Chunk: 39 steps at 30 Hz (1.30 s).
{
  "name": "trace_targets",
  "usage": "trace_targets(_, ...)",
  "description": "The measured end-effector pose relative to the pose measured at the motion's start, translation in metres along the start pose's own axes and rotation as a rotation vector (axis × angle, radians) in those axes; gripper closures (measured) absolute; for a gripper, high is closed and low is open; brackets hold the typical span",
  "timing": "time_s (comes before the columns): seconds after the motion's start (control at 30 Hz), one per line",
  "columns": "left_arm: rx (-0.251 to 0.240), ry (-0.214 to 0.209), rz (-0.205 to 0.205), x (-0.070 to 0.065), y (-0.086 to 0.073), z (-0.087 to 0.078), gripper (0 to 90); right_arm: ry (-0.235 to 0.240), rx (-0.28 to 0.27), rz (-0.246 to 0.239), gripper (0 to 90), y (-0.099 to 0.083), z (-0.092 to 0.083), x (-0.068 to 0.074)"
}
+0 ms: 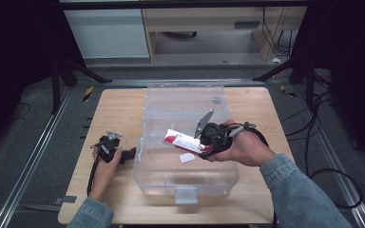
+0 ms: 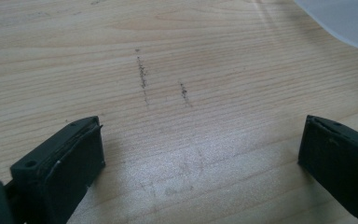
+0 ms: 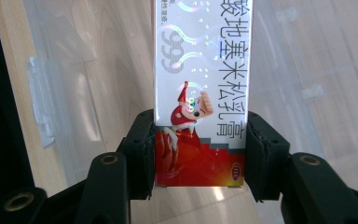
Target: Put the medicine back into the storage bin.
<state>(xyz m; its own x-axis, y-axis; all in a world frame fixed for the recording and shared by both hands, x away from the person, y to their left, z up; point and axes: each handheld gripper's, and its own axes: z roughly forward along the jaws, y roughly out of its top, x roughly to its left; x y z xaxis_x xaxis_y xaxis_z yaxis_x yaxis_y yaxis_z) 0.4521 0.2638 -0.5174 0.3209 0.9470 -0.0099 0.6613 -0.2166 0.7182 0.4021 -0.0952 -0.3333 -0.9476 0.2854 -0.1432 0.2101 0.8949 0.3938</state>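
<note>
**Box on its way into the bin**

Here is the right tool [image 1: 208,145], clamped on the red end of a slim red-and-white carton [image 1: 183,141], jaws pressing both narrow sides as the right gripper view shows it [image 3: 200,88]. The carton hangs level above the clear plastic bin [image 1: 186,183], over its middle toward the right wall, not yet resting on the floor of it. This reads as the placing step: carton in the air, drop-off below. Next, by my judgement, it wants lowering past the rim and a clean release without the jaws catching the wall. Inside the bin lies a small white slip [image 1: 187,157] (a card or label, too small to tell); otherwise I see nothing in it. The left tool [image 1: 126,156] sits near the desk's [image 1: 119,102] left edge, just beside the bin, jaws spread wide over bare wood [image 2: 182,140], gripping nothing.
</note>
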Motion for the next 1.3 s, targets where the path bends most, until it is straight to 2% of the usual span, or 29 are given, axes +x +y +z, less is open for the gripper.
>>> trace_targets(0.2,0.0,-0.001,0.0,0.0,0.0,0.0,0.0,0.032,0.008,-0.056,51.5,0.013,0.013,0.007)
trace_targets(0.37,0.0,-0.004,0.004,0.0,0.0,0.0,0.0,0.074,-0.013,-0.069,51.5,0.017,0.025,0.014)
trace_targets(0.57,0.0,-0.004,0.005,0.0,0.0,0.0,0.0,0.09,0.014,-0.109,51.5,0.017,0.042,0.023)
trace_targets(0.83,0.0,-0.005,0.005,0.0,0.0,0.0,0.0,0.094,0.022,-0.136,51.5,0.024,0.055,0.022)
trace_targets(1.13,0.0,-0.006,0.005,0.0,0.0,0.0,0.0,0.116,0.037,-0.168,51.5,0.033,0.071,0.029)
trace_targets(1.3,0.0,-0.006,0.006,0.0,0.0,0.0,0.0,0.133,0.064,-0.192,51.5,0.038,0.083,0.033)
